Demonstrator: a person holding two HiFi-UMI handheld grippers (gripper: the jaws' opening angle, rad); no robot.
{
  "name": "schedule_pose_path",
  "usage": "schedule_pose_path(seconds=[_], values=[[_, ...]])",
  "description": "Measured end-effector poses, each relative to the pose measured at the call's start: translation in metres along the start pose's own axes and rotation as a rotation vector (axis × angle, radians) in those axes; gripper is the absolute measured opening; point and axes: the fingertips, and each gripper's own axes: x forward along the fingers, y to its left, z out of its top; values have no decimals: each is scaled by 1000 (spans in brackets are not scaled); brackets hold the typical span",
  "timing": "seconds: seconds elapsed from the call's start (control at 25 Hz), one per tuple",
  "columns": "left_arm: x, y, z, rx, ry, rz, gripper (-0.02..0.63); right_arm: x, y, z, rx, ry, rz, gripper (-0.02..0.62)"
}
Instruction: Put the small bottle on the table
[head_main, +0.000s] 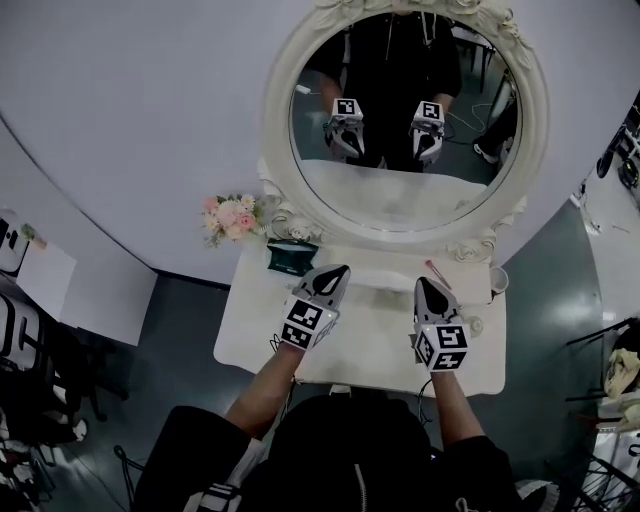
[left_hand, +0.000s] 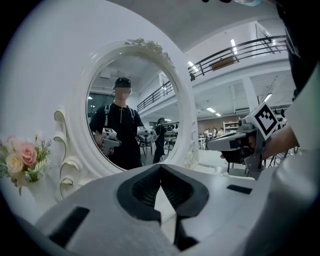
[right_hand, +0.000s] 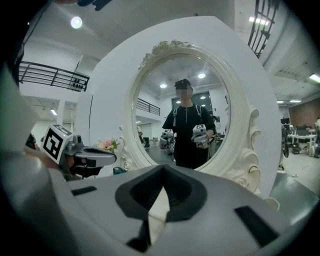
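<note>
Both grippers hover side by side over the white dressing table (head_main: 370, 350), pointing at the oval mirror (head_main: 405, 110). My left gripper (head_main: 335, 272) (left_hand: 160, 167) is shut, its jaw tips meeting with nothing between them. My right gripper (head_main: 428, 285) (right_hand: 162, 167) is likewise shut and empty. Each shows in the other's view: the right one (left_hand: 235, 142) and the left one (right_hand: 95, 157). I cannot pick out a small bottle with certainty. A small round item (head_main: 476, 325) lies near the table's right edge, too small to identify.
A teal object (head_main: 291, 257) sits at the table's back left, with a pink flower bouquet (head_main: 232, 215) (left_hand: 22, 160) beside the mirror frame. A white cup (head_main: 498, 280) and a thin reddish item (head_main: 437, 272) are at the back right. The person's reflection fills the mirror.
</note>
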Motion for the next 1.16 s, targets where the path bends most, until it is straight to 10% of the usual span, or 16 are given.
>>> schedule_pose_path(seconds=[1.16], values=[[4, 2, -4, -5, 0, -3, 0, 3, 1, -14, 30, -22, 4, 0]])
